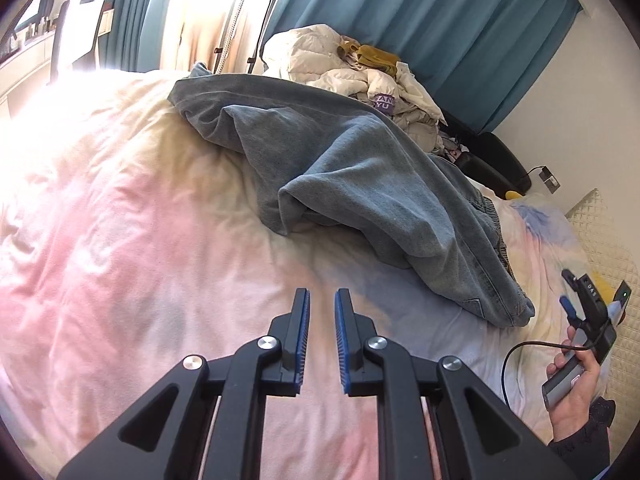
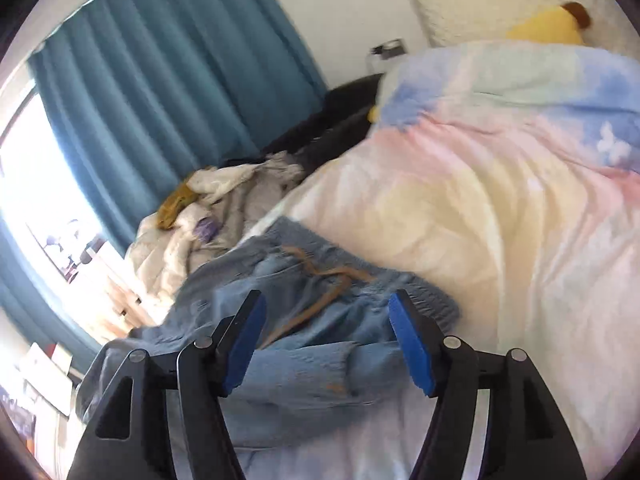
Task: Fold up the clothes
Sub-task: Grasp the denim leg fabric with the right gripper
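A pair of blue-grey denim trousers [image 1: 360, 184] lies crumpled across a pastel pink, yellow and blue duvet [image 1: 120, 240]. My left gripper [image 1: 322, 300] hovers over bare duvet in front of the trousers, jaws a small gap apart and empty. In the right wrist view the trousers' elastic waistband and tan drawstring [image 2: 320, 300] lie just ahead of my right gripper [image 2: 326, 308], which is wide open and empty, above the fabric. The right gripper and the hand holding it [image 1: 588, 320] show at the right edge of the left wrist view.
A heap of cream clothes with a mustard item [image 1: 360, 68] sits at the bed's far side by teal curtains [image 1: 440, 20]. A dark chair [image 1: 496, 160], a quilted headboard [image 1: 600, 240] and a yellow plush toy [image 2: 548, 24] lie near the pillow end.
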`<state>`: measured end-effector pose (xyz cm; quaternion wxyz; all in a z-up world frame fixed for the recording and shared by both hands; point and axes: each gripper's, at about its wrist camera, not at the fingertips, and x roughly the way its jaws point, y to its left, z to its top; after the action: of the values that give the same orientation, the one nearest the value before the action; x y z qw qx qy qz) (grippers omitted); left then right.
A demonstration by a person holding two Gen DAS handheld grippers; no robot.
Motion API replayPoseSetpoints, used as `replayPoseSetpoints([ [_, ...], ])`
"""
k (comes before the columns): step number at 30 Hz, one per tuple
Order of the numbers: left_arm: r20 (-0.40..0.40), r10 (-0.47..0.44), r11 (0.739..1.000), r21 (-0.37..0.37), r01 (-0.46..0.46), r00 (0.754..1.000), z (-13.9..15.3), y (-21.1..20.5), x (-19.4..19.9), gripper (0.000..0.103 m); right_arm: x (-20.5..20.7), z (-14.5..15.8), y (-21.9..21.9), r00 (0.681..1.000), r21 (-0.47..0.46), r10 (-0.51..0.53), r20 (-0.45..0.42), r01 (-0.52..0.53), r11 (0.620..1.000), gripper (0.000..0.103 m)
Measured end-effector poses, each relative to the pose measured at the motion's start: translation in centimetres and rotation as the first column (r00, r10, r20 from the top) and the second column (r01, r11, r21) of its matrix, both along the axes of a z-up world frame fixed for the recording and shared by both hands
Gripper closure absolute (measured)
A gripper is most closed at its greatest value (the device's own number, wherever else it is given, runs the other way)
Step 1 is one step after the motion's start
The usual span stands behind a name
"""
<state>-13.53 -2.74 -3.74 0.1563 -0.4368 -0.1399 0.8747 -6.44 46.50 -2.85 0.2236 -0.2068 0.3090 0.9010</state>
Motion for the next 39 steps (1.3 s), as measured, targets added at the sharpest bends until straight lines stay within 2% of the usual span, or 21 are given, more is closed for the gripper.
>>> replayPoseSetpoints([
  [2,0.007,-0.007,1.000,0.005,0.007,1.000,0.0,-0.4,-0.3,0.090,-3.7,0.5,-3.3,0.981,-0.009,0.194,0.000,-0.194,0.981,0.038],
  [4,0.028,-0.022,1.000,-0.009,0.023,0.999,-0.3,-0.6,-0.9,0.089,-7.9,0.7,-6.6,0.942,-0.030,0.334,0.022,-0.333,0.942,0.038],
  [7,0.043,-0.014,1.000,-0.001,0.014,0.999,-0.7,-1.5,-1.6,0.089,-13.9,0.9,-11.3,0.857,-0.070,0.514,0.039,-0.510,0.857,0.038],
  [9,0.047,-0.009,1.000,0.020,0.008,0.999,-0.9,-2.3,-2.0,0.089,-18.3,1.3,-14.6,0.778,-0.101,0.626,0.049,-0.620,0.778,0.038],
  [11,0.043,-0.001,0.999,0.035,-0.001,0.999,-1.0,-2.9,-2.6,0.089,-22.7,1.7,-17.3,0.719,-0.104,0.691,0.080,-0.683,0.723,0.038],
  [13,0.038,0.011,0.998,0.054,-0.013,0.999,-1.4,-3.6,-3.1,0.089,-27.0,1.7,-19.2,0.679,-0.093,0.728,0.094,-0.722,0.686,0.038],
  [15,0.044,0.021,0.997,0.078,-0.024,0.999,-2.0,-4.1,-3.8,0.089,-30.8,1.4,-20.6,0.660,-0.075,0.740,0.127,-0.738,0.671,0.038],
  [18,0.074,0.032,0.994,0.105,-0.040,0.997,-3.2,-4.7,-5.0,0.089,-34.8,0.0,-21.2,0.661,-0.053,0.729,0.177,-0.734,0.677,0.038],
  [22,0.101,0.032,0.992,0.121,-0.044,0.994,-4.5,-5.1,-6.3,0.089,-37.1,-2.5,-20.9,0.604,-0.140,0.774,0.190,-0.763,0.631,0.038],
  [23,0.103,0.034,0.991,0.125,-0.047,0.994,-4.6,-5.2,-6.5,0.089,-36.9,-3.0,-21.1,0.588,-0.154,0.784,0.200,-0.772,0.617,0.039],
  [25,0.102,0.038,0.989,0.141,-0.053,0.994,-4.5,-5.5,-6.5,0.089,-36.1,-3.7,-21.3,0.563,-0.174,0.802,0.198,-0.785,0.594,0.050],
  [26,0.099,0.038,0.987,0.149,-0.053,0.994,-4.3,-5.7,-6.4,0.089,-35.3,-3.7,-21.5,0.561,-0.160,0.802,0.206,-0.789,0.593,0.067],
  [27,0.090,0.036,0.986,0.158,-0.050,0.995,-4.0,-5.8,-6.2,0.089,-34.5,-3.7,-21.7,0.559,-0.145,0.801,0.214,-0.793,0.592,0.090],
  [28,0.076,0.035,0.985,0.168,-0.048,0.996,-3.6,-5.9,-6.0,0.089,-33.3,-3.3,-21.8,0.566,-0.119,0.795,0.219,-0.793,0.598,0.099],
  [31,0.030,0.051,0.979,0.195,-0.056,0.998,-2.1,-6.5,-5.1,0.089,-29.4,-1.8,-22.3,0.583,-0.053,0.786,0.207,-0.795,0.604,0.101],
  [34,-0.007,0.073,0.975,0.211,-0.070,0.997,-0.7,-7.0,-4.2,0.089,-23.6,1.0,-23.6,0.572,0.019,0.803,0.169,-0.816,0.577,0.102],
  [36,-0.024,0.078,0.974,0.217,-0.071,0.997,0.1,-7.1,-3.7,0.089,-19.3,2.4,-24.7,0.548,0.075,0.820,0.169,-0.836,0.543,0.102],
  [39,-0.047,0.079,0.973,0.220,-0.067,0.996,1.1,-7.3,-2.6,0.089,-13.1,3.6,-26.5,0.489,0.133,0.853,0.180,-0.872,0.472,0.102],
])
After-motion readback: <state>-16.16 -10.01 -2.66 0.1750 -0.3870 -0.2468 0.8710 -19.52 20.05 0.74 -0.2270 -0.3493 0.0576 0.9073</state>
